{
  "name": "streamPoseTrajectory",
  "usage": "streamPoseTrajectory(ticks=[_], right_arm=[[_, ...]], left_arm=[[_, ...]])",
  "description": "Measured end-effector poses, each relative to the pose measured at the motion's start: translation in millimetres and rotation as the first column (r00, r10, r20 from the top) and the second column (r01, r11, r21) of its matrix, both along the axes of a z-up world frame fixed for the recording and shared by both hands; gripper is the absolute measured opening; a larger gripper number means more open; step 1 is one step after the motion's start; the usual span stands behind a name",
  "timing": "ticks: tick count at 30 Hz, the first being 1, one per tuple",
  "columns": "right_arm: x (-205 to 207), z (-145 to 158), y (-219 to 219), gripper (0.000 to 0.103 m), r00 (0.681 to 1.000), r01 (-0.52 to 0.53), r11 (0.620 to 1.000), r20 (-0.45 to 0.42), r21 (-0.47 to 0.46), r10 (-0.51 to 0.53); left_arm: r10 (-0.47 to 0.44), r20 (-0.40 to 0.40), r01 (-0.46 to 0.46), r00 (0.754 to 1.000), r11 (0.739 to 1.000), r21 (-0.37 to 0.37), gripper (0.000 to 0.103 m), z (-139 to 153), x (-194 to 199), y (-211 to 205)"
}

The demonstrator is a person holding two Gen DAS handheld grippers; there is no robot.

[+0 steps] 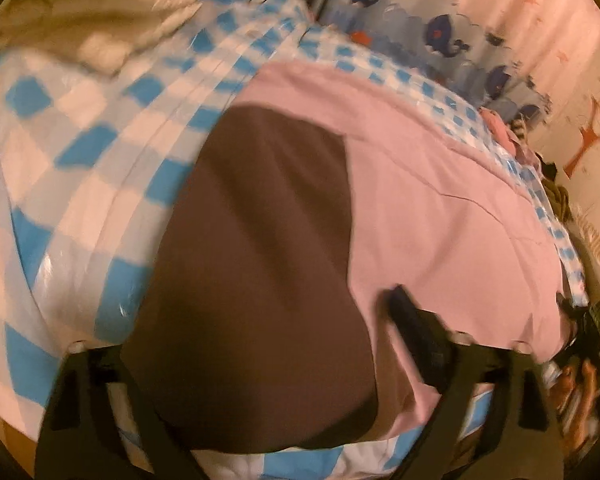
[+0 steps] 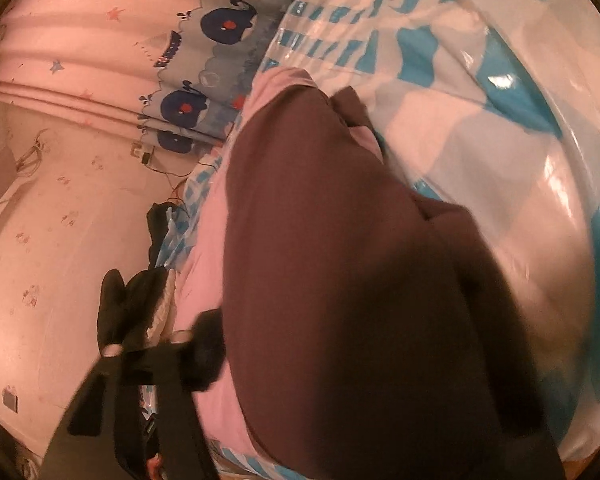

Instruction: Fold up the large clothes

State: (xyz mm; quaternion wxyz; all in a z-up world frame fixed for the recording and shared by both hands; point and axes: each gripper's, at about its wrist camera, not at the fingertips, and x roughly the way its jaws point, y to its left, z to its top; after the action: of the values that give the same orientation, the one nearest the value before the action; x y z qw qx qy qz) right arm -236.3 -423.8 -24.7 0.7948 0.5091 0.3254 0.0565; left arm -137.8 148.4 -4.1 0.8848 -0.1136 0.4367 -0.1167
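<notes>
A pink and brown garment lies on a blue-and-white checked plastic cloth (image 1: pixel 84 168). In the left wrist view its brown part (image 1: pixel 260 280) drapes over my left gripper (image 1: pixel 256 344); only the right finger (image 1: pixel 416 324) shows, over the pink part (image 1: pixel 440 208). In the right wrist view the brown part (image 2: pixel 360 280) covers the right side of my right gripper (image 2: pixel 300 340); its left finger (image 2: pixel 208 344) shows beside the pink edge (image 2: pixel 212 264). The jaws of both grippers are hidden by the cloth.
A cream fleece item (image 1: pixel 100 28) lies at the far left of the checked cloth. A whale-print curtain (image 1: pixel 440 28) and pink wall (image 2: pixel 60 200) stand behind. Dark clutter (image 1: pixel 580 340) sits at the right edge. The other gripper (image 2: pixel 132 304) shows left of the garment.
</notes>
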Motion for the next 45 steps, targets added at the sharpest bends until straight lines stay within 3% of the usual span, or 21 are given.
streamPoseTrajectory(ticks=[1, 4, 9, 12, 15, 16, 18, 20, 22, 23, 24, 25, 29, 32, 34, 36, 39, 40, 42, 43, 45], right_arm=[[-0.5, 4.2, 0.3, 0.045, 1.000, -0.008, 1.000, 0.008, -0.016, 0.009], [-5.1, 16.9, 3.7, 0.041, 0.999, -0.019, 0.998, 0.027, -0.052, 0.021], [-20.6, 27.3, 2.1, 0.040, 0.998, -0.034, 0.997, 0.047, -0.067, 0.037], [-21.8, 10.1, -10.7, 0.053, 0.999, -0.040, 0.999, -0.006, -0.017, 0.040], [-19.7, -1.7, -17.2, 0.065, 0.999, -0.019, 0.999, -0.028, 0.035, 0.020], [-18.1, -1.2, -16.5, 0.067, 0.999, -0.012, 0.999, -0.029, 0.030, 0.013], [-15.1, 2.5, -13.8, 0.067, 1.000, -0.008, 1.000, -0.020, 0.020, 0.008], [-15.1, 10.7, -11.5, 0.053, 1.000, -0.015, 1.000, 0.008, -0.011, 0.015], [-17.4, 15.6, -10.9, 0.046, 0.999, -0.025, 0.999, 0.027, -0.022, 0.026], [-19.3, 18.4, -9.8, 0.043, 0.999, -0.033, 0.999, 0.036, -0.033, 0.034], [-21.3, 20.6, -8.3, 0.043, 0.998, -0.040, 0.998, 0.039, -0.044, 0.042], [-24.3, 22.2, -7.3, 0.042, 0.998, -0.042, 0.998, 0.044, -0.047, 0.045], [-32.1, 19.4, -13.2, 0.046, 0.998, -0.047, 0.998, 0.036, -0.031, 0.048], [-34.5, 5.0, -24.5, 0.056, 0.999, -0.036, 0.998, -0.003, 0.045, 0.036], [-37.1, 0.3, -26.9, 0.063, 0.999, -0.034, 0.998, -0.022, 0.058, 0.035], [-45.0, 1.8, -32.1, 0.063, 1.000, -0.008, 0.999, -0.030, 0.047, 0.009], [-61.4, 10.9, -43.6, 0.064, 0.998, 0.067, 0.998, -0.015, 0.016, -0.067], [-67.4, 18.4, -47.1, 0.064, 0.994, 0.110, 0.993, -0.011, -0.034, -0.110], [-76.6, 38.5, -51.7, 0.067, 0.979, 0.204, 0.967, 0.019, -0.154, -0.203], [-81.7, 55.8, -55.8, 0.074, 0.961, 0.278, 0.936, 0.061, -0.216, -0.271], [-80.4, 77.2, -58.4, 0.074, 0.940, 0.342, 0.903, 0.106, -0.259, -0.325]], left_arm=[[-0.011, 0.025, 0.011, 1.000, 1.000, 0.023, 0.055, 3.4, -2.6, -2.1], [-0.060, 0.105, 0.053, 0.993, 0.996, 0.065, 0.040, 16.1, -17.8, -6.3], [-0.118, 0.193, 0.093, 0.974, 0.987, 0.135, 0.038, 30.9, -48.0, -15.4], [-0.106, 0.156, 0.084, 0.982, 0.986, 0.144, 0.044, 25.1, -50.5, -20.7], [-0.071, 0.081, 0.065, 0.994, 0.995, 0.069, 0.075, 16.8, -42.8, -16.9], [-0.054, 0.039, 0.054, 0.998, 0.998, 0.010, 0.085, 12.4, -38.5, -12.4], [-0.012, -0.028, 0.009, 1.000, 0.994, -0.108, 0.090, 3.1, -30.4, -1.0], [0.032, -0.092, -0.050, 0.995, 0.978, -0.204, 0.093, -7.8, -20.7, 11.1], [0.057, -0.152, -0.099, 0.987, 0.954, -0.283, 0.093, -20.1, -13.4, 21.3], [0.048, -0.159, -0.097, 0.986, 0.944, -0.316, 0.085, -23.5, -12.3, 22.9], [0.000, -0.132, -0.047, 0.991, 0.934, -0.354, 0.053, -21.1, -13.2, 24.3], [-0.009, -0.093, -0.024, 0.996, 0.940, -0.339, 0.044, -14.1, -17.2, 23.8], [-0.070, -0.008, 0.065, 0.997, 0.959, -0.277, 0.039, -1.4, -39.0, 11.8], [-0.083, -0.076, 0.054, 0.994, 0.944, -0.326, 0.050, -11.6, -35.9, 18.1], [-0.044, -0.159, -0.018, 0.986, 0.930, -0.368, 0.079, -23.9, -30.9, 28.6], [0.001, -0.209, -0.085, 0.978, 0.914, -0.397, 0.087, -31.8, -27.9, 37.7], [0.016, -0.239, -0.131, 0.971, 0.871, -0.474, 0.088, -40.1, -25.1, 47.1], [0.018, -0.251, -0.143, 0.968, 0.862, -0.486, 0.088, -43.2, -24.1, 47.7], [0.010, -0.268, -0.147, 0.963, 0.856, -0.496, 0.089, -47.8, -20.9, 44.0], [0.008, -0.272, -0.147, 0.962, 0.856, -0.496, 0.089, -49.2, -19.6, 42.0], [0.010, -0.270, -0.146, 0.963, 0.860, -0.489, 0.089, -49.4, -15.3, 37.9]])
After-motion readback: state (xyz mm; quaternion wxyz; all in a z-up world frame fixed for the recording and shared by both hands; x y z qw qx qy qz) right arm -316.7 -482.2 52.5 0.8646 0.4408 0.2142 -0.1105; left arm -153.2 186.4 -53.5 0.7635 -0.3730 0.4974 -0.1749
